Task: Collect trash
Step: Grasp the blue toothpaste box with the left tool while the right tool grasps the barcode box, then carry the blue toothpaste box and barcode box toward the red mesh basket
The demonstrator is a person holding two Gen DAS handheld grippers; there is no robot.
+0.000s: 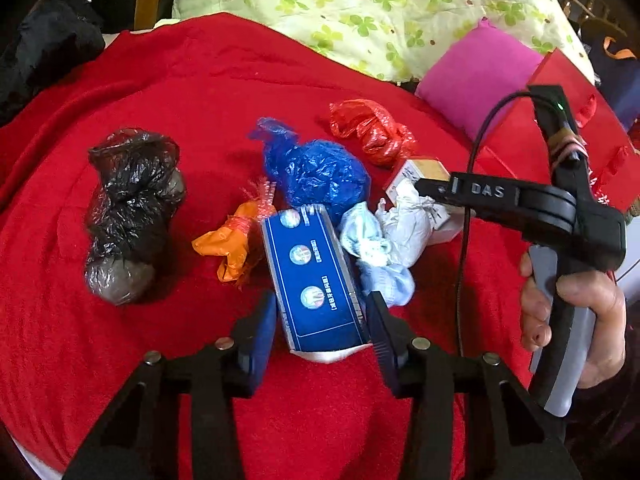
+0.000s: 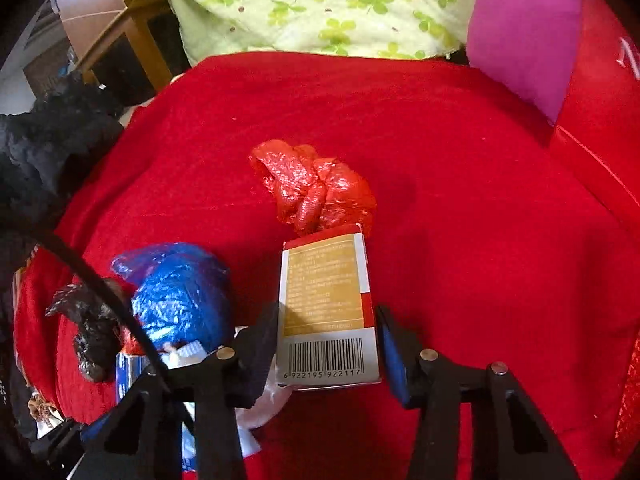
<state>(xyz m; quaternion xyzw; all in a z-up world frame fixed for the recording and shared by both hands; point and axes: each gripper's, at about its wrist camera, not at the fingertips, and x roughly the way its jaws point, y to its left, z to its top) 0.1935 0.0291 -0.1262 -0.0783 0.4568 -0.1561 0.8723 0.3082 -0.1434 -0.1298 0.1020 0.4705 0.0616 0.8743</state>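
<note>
Trash lies on a red blanket (image 1: 168, 92). My left gripper (image 1: 322, 322) is open, its jaws on either side of a blue carton (image 1: 314, 276) without clear contact. Beside the carton lie an orange wrapper (image 1: 232, 240), a blue plastic bag (image 1: 320, 172), a black bag (image 1: 132, 208), a red bag (image 1: 372, 130) and crumpled white and pale blue tissue (image 1: 384, 240). My right gripper (image 2: 328, 344) is open around a gold and white box with a barcode (image 2: 326, 308); the red bag (image 2: 316, 186) lies just beyond it. The right gripper also shows in the left wrist view (image 1: 432, 190) over that box (image 1: 424, 170).
A red gift bag (image 1: 560, 136) stands at the right, a pink cushion (image 1: 476, 76) and a green clover quilt (image 1: 360, 8) behind. A black garment (image 1: 44, 44) lies at the far left, wooden furniture (image 2: 132, 32) beyond. A cable (image 1: 466, 248) hangs from the right gripper.
</note>
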